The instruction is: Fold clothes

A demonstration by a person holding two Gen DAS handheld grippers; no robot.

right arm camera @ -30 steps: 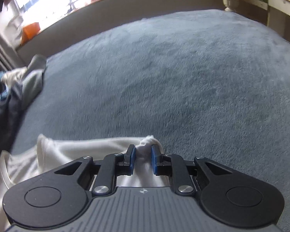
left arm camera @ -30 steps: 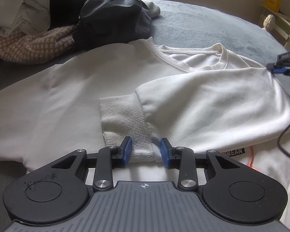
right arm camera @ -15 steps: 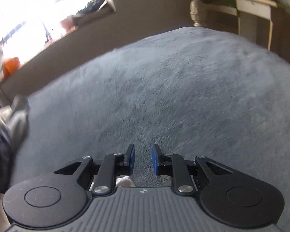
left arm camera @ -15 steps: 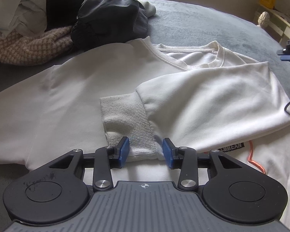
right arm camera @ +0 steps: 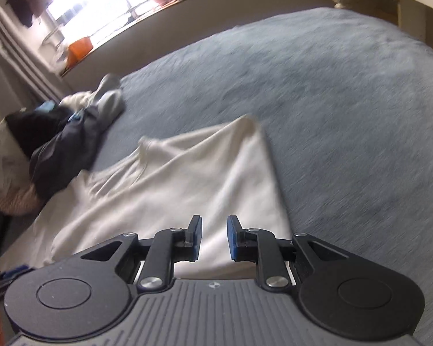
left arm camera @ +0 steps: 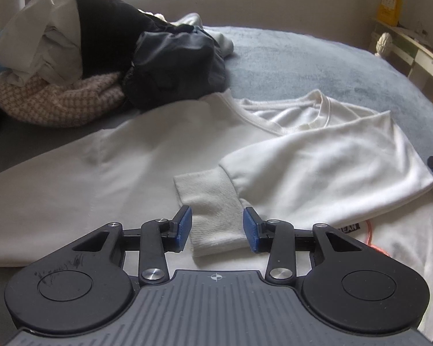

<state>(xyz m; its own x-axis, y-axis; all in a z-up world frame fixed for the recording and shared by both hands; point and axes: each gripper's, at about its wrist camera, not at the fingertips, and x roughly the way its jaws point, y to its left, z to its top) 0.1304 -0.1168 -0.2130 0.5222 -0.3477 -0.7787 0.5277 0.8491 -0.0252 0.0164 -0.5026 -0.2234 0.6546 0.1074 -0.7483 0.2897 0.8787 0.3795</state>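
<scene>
While the white sweatshirt (left arm camera: 164, 155) lies flat on the grey-blue bed (left arm camera: 288, 57), one sleeve folded across its chest, the left hand-held gripper (left arm camera: 216, 227) has just been opening, jaws apart either side of the ribbed cuff (left arm camera: 213, 210), not pinching. Right hand-held gripper (right arm camera: 214, 238) narrow, empty, above the sweatshirt's edge. Clothes pile (left arm camera: 101, 66) behind.

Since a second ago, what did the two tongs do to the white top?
The right tongs let go of the pinched shoulder fold and drew back; they now hang open over the white sweatshirt. The left tongs have just been opening off the ribbed cuff, which lies loose between them, and lifted slightly. The sweatshirt, folded sleeve and clothes pile stayed put.
</scene>
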